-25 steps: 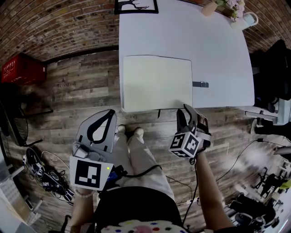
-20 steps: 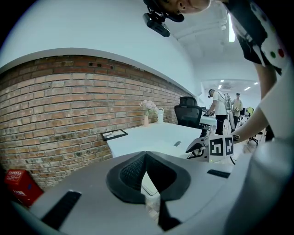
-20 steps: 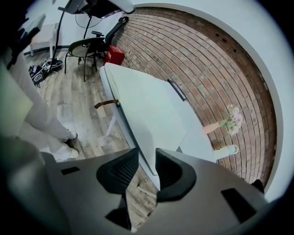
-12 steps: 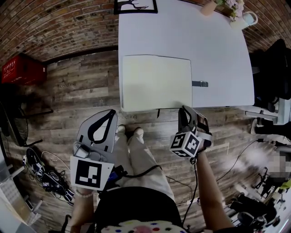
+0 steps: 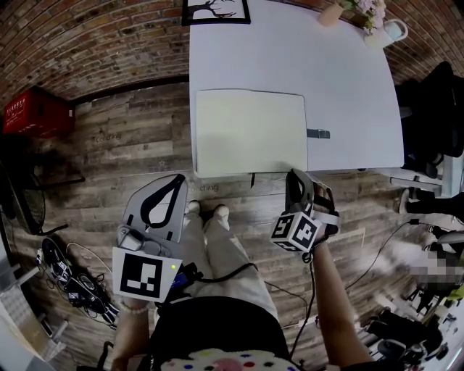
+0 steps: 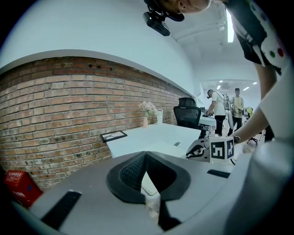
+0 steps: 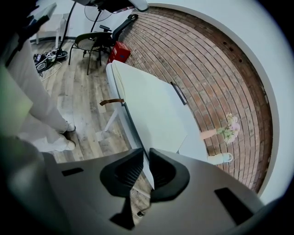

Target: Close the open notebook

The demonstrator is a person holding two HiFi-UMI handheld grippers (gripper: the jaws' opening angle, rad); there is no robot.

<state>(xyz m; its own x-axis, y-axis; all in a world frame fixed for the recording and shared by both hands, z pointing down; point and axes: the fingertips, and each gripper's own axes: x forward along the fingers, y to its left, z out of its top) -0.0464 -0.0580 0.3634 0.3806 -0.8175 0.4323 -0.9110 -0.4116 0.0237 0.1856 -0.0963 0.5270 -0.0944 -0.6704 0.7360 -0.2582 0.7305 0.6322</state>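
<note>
The notebook (image 5: 250, 132) lies flat at the near left of the white table (image 5: 348, 87), a pale cream face up. Its brown strap (image 5: 317, 133) sticks out past its right edge. My right gripper (image 5: 296, 175) hangs just in front of the table's near edge, below the notebook's right corner. Its jaws are closing to a narrow gap with nothing between them. The right gripper view shows the notebook (image 7: 147, 108) and strap (image 7: 111, 101) beyond that gap (image 7: 146, 153). My left gripper (image 5: 178, 178) is shut and empty, held over the floor left of the table.
A framed picture (image 5: 215, 10), a vase of flowers (image 5: 341, 10) and a white mug (image 5: 391, 30) stand at the table's far edge. On the wood floor are a red crate (image 5: 36, 110) and cables (image 5: 65, 279). A black chair (image 5: 435, 101) is at the right.
The right gripper's jaws have drawn closer together. Both hands have stayed where they were, and the notebook has not moved.
</note>
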